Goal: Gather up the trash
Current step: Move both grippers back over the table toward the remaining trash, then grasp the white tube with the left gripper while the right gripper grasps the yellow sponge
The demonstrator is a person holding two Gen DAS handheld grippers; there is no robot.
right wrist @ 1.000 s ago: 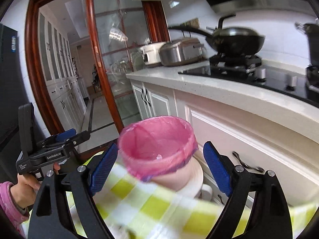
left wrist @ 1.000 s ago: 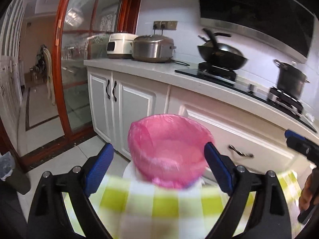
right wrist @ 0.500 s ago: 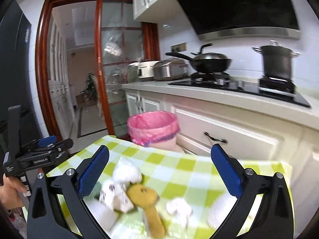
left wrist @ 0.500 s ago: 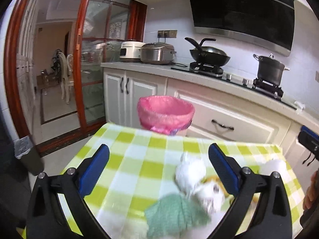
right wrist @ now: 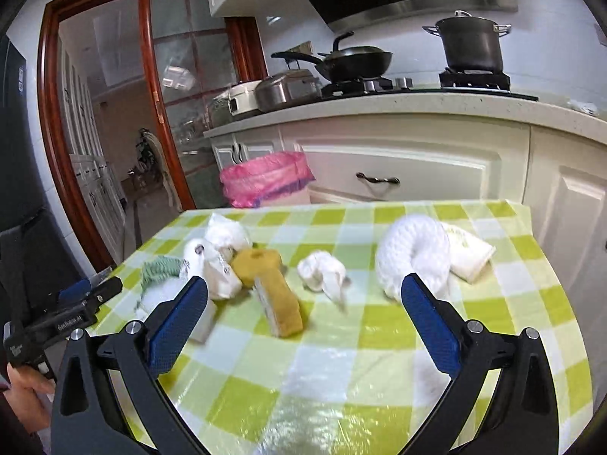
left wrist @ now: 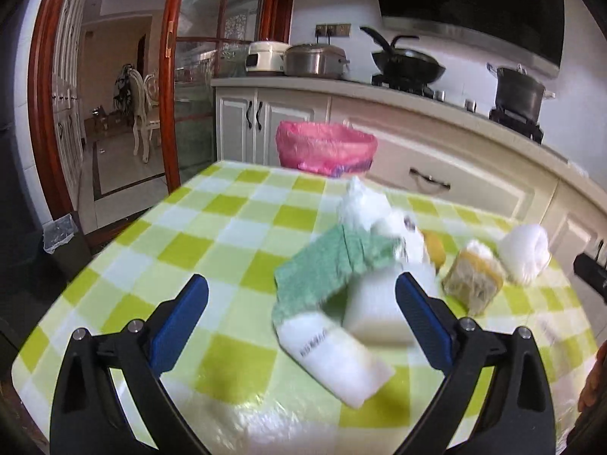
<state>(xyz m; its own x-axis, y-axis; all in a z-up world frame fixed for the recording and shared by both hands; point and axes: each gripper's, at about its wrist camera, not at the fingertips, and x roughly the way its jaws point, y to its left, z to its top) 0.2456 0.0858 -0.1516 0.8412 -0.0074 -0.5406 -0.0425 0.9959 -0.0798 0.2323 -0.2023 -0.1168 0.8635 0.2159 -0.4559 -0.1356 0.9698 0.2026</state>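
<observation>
A pink-lined trash bin [left wrist: 325, 148] stands past the far edge of the checked table [left wrist: 212, 227]; it also shows in the right wrist view [right wrist: 265, 178]. Trash lies on the table: a green cloth [left wrist: 330, 265], a white packet [left wrist: 337, 356], a white block [left wrist: 379, 311], a yellow sponge [right wrist: 277, 284], crumpled tissue [right wrist: 324, 273] and a rolled white towel [right wrist: 413, 254]. My left gripper [left wrist: 301, 318] is open and empty, just before the cloth and packet. My right gripper [right wrist: 303, 318] is open and empty, near the sponge.
White kitchen cabinets [right wrist: 417, 167] and a counter with a wok [left wrist: 406, 64], a pot [right wrist: 470, 41] and cookers run behind the table. A glass sliding door [left wrist: 193, 87] is at the left. A small dark bin [left wrist: 64, 242] stands on the floor.
Both grippers have pulled back from the pink bin and tilted down over the table, so the trash pile now fills the views. Both stay open.
</observation>
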